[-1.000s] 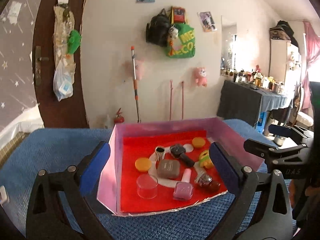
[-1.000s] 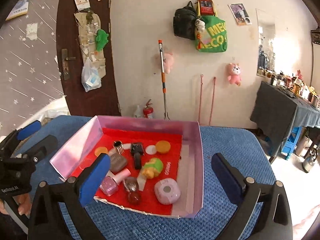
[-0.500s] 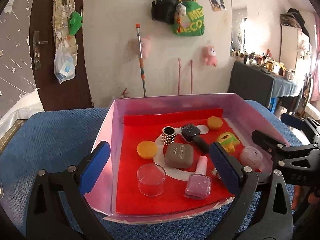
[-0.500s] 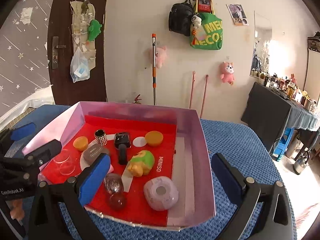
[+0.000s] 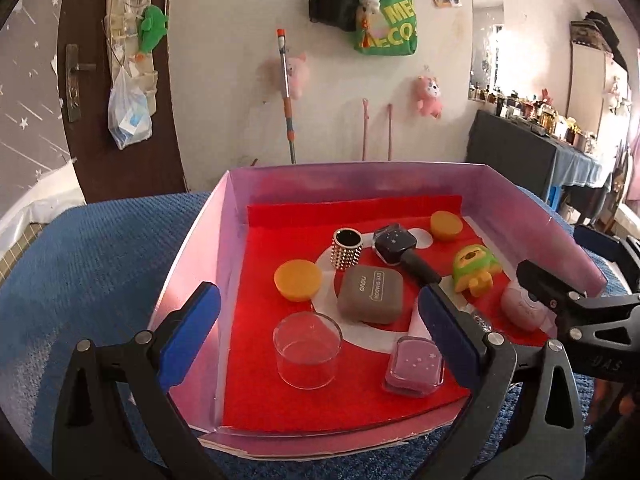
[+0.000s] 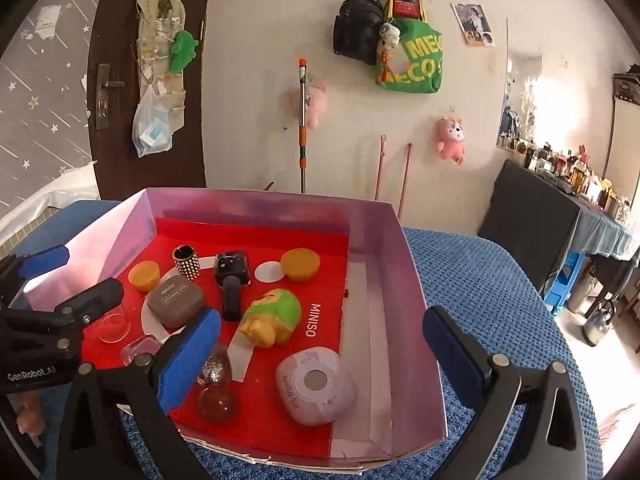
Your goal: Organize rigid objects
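A pink box with a red liner holds several small items. In the left wrist view my left gripper is open over the box's near left part, with a clear glass cup between its pads. Behind the cup are a grey eyeshadow case and an orange cap. A pink nail polish bottle stands by the right pad. My right gripper is open above a pink round case, near a green toy and a glittery bottle.
The box sits on a blue textured cloth. Also inside are a studded gold cylinder, a black bottle and a second orange cap. A dark table with bottles stands at the right.
Both grippers have moved forward and down toward the box, so its contents now sit between their pads. Both stay open; nothing in the box has shifted.
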Demonstrator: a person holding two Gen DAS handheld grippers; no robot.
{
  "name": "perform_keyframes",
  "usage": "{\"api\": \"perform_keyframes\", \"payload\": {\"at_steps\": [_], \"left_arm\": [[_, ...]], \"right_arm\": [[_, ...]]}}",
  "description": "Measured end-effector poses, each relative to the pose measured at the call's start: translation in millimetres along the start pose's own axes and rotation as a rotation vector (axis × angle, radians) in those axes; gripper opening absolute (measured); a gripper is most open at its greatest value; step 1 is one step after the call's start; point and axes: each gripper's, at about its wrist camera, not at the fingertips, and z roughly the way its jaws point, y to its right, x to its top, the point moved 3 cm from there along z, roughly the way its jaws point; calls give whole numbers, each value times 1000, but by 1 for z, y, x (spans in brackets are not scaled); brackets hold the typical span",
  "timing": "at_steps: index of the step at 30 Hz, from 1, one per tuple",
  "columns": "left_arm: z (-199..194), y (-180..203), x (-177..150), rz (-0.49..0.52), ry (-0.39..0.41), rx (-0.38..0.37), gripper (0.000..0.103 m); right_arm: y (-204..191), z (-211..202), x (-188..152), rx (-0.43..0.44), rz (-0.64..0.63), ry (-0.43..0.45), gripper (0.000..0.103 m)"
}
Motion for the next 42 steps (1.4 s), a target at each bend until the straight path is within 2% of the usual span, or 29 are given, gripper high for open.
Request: {"api": "perform_keyframes", "payload": {"at_steps": [19,42], "left_arm": [[7,-4,-3,-17,-34,1,101],[8,-1,-4,-7,-31,-2,101]], "right_arm": [[-3,2,-3,-10,-6,-16,103],[-2,2,-3,-13,-8,-17,103]]}}
